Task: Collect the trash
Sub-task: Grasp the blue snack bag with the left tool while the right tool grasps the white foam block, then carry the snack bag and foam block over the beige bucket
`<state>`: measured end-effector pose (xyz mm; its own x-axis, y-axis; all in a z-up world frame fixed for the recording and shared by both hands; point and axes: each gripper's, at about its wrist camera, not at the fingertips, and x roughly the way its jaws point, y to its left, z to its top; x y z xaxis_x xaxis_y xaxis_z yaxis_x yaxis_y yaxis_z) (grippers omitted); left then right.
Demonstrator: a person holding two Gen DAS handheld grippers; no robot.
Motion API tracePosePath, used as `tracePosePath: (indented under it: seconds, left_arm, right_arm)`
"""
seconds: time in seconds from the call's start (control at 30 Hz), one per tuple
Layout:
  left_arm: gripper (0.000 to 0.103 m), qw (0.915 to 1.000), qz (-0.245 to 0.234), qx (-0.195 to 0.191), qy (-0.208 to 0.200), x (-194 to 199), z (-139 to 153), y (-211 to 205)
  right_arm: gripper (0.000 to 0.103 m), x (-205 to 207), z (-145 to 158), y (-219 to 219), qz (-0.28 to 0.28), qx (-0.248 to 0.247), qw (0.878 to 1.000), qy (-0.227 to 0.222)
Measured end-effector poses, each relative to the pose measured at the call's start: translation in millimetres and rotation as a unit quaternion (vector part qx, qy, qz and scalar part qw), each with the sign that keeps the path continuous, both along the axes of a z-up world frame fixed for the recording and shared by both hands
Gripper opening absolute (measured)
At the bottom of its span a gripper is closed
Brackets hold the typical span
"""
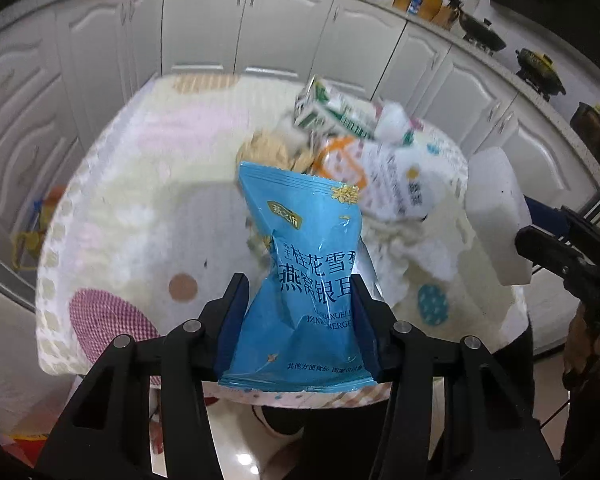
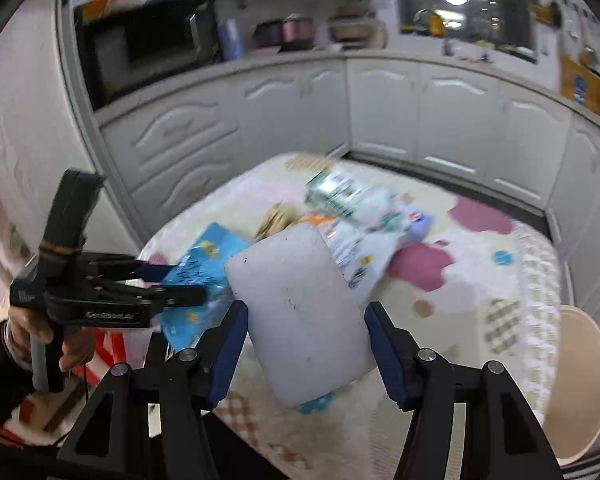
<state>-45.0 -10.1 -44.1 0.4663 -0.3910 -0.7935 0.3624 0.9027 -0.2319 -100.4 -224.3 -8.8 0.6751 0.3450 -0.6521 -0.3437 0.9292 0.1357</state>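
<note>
Both grippers, left [image 1: 298,296] and right [image 2: 306,322], angled downward, jaws clamped

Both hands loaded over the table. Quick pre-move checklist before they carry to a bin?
1. Left gripper on the blue snack packet: ok, jaws pinch its lower half.
2. Right gripper on the white foam block: cannot tell, the right pad seems to stand off its edge.
3. Grippers apart from each other: ok.
4. Trash left on the patterned tablecloth: not ok, the green-and-white carton and the white wrapper remain.
5. Bin in view: cannot tell.
</note>
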Motion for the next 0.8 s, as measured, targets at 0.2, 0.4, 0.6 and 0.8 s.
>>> tracePosePath:
  seconds: [0.2,0.4,0.6,0.8]
  left_arm:
    - [0.048,0.9993,-0.02,-0.014,-0.028,-1.7,27.0,-22.6]
    - [0.048,0.9974,-0.046,-0.025,-0.05,0.4,47.3,-68.4]
    - [0.048,0.9959,-0.068,-0.023,-0.054,4.5,48.7,-124.8]
    - [0.048,0.9936,-0.096,-0.008,-0.059,6.9,45.8,-181.4]
  right_arm:
    - [0.058,-0.4,9.0,-24.4,-0.043,0.005,0.999,-0.012]
    - [0.059,-7.3,14.8,-55.6,-0.09,-0.004,0.996,-0.022]
    - [0.059,-14.9,17.3,-99.5,-0.156,-0.009,0.987,-0.027]
    - [0.059,-23.4,14.5,-145.4,-0.215,-0.008,0.976,-0.019]
